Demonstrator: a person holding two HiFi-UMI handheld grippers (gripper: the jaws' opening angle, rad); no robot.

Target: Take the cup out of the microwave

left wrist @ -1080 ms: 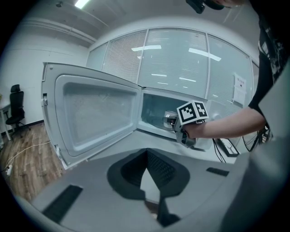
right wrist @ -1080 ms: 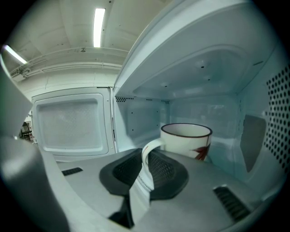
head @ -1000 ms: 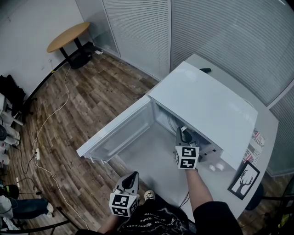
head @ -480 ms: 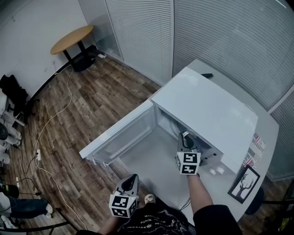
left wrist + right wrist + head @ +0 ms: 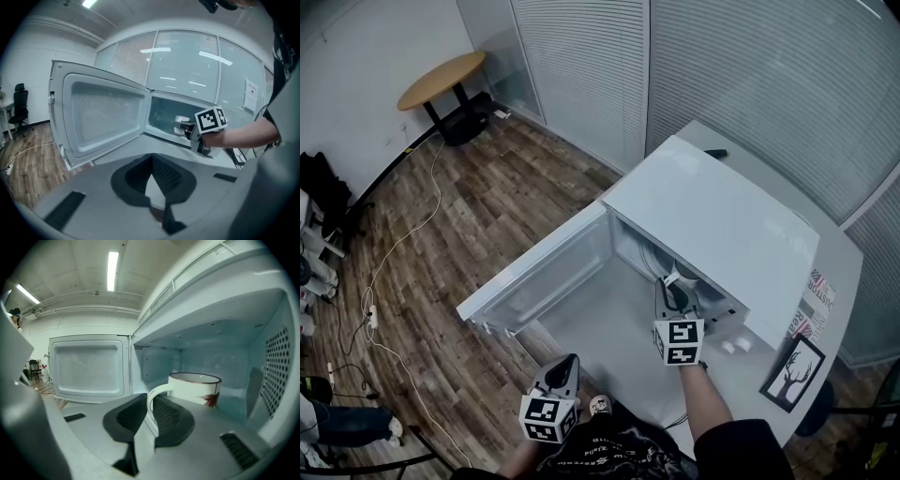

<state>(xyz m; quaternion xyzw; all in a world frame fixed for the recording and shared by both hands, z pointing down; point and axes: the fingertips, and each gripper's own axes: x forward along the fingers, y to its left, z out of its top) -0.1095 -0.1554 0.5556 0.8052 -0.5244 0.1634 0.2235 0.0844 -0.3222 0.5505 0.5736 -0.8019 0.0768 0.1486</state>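
Observation:
The white microwave (image 5: 712, 220) stands on a grey table with its door (image 5: 539, 272) swung open to the left. A white cup (image 5: 197, 387) with a dark rim and a red print sits in the cavity's mouth. My right gripper (image 5: 149, 401) is shut on the cup's handle (image 5: 151, 399), which stands between the pads. From the head view the right gripper (image 5: 675, 292) reaches into the opening, and only a sliver of the cup (image 5: 672, 279) shows. My left gripper (image 5: 570, 361) hangs low by the table's front edge, its jaws (image 5: 151, 157) together with nothing between them.
A framed picture (image 5: 792, 370) and small white items (image 5: 733, 345) lie on the table right of the microwave. A dark object (image 5: 717, 153) lies behind it. A round wooden table (image 5: 441, 77) and cables (image 5: 384, 272) are on the wood floor to the left.
My right gripper has drawn back a little toward me with the cup's handle still in its jaws. The left gripper has stayed where it was.

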